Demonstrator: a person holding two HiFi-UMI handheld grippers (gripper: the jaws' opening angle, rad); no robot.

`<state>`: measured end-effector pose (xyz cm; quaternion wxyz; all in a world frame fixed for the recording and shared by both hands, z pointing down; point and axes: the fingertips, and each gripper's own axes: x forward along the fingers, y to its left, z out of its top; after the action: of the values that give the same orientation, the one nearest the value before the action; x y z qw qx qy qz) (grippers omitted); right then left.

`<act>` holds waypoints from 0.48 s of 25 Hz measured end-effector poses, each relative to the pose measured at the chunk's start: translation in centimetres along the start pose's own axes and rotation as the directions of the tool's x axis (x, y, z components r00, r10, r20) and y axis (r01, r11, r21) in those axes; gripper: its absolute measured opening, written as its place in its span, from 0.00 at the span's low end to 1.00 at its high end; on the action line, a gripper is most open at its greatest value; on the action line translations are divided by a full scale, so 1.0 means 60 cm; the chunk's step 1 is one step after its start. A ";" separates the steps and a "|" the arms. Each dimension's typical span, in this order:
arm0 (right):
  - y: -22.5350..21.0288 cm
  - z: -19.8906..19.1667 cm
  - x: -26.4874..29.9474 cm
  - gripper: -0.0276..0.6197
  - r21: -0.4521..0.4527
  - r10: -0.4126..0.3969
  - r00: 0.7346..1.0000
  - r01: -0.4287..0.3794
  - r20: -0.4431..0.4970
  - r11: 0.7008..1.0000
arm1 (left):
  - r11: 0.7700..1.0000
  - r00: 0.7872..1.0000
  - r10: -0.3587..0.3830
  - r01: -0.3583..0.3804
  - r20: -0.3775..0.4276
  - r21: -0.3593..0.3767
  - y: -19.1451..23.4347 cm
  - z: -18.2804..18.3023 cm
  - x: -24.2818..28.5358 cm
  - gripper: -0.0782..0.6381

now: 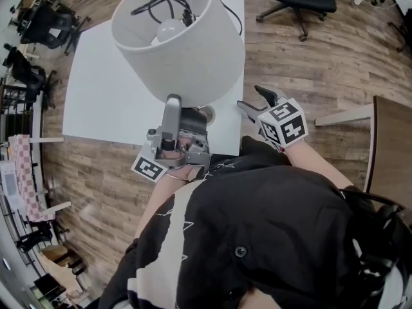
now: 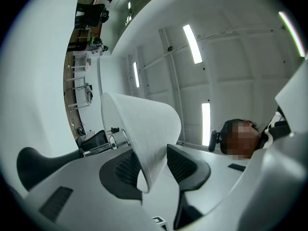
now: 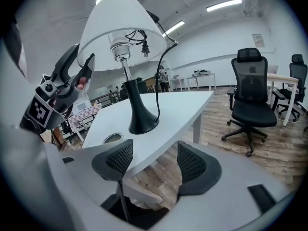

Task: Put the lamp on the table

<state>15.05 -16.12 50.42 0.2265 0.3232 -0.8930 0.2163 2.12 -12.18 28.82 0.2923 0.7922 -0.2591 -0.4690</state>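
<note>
Currently the lamp (image 3: 126,71) is stood upright on the table (image 3: 187,105). Its shade (image 2: 144,129) rim is straddled, not pinched, by the left gripper (image 2: 153,166). The right gripper (image 3: 153,163) is held empty, jaws apart. The lamp could be tipped if the shade is snagged on withdrawal.

One lamp (image 1: 187,50), one white table (image 1: 96,102), two tongs: left tongs (image 3: 84,56), right tongs (image 1: 253,98).

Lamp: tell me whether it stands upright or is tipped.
Upright. In the right gripper view the lamp has its black base flat on the white table, with its stem vertical.
</note>
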 end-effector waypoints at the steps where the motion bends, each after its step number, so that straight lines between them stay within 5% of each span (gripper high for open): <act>1: -0.002 0.000 -0.002 0.50 0.001 -0.007 1.000 0.007 0.003 1.000 | 1.000 1.000 0.014 -0.014 -0.007 0.014 0.002 0.000 -0.001 0.32; 12: 0.023 0.020 -0.056 0.50 0.036 -0.084 0.995 0.082 0.060 0.996 | 0.991 0.985 0.107 -0.094 -0.135 0.099 0.009 -0.004 -0.007 0.36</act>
<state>16.10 -14.19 47.31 0.2022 0.3703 -0.8816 0.2118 2.10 -12.22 29.55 0.2961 0.8216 -0.2989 -0.3846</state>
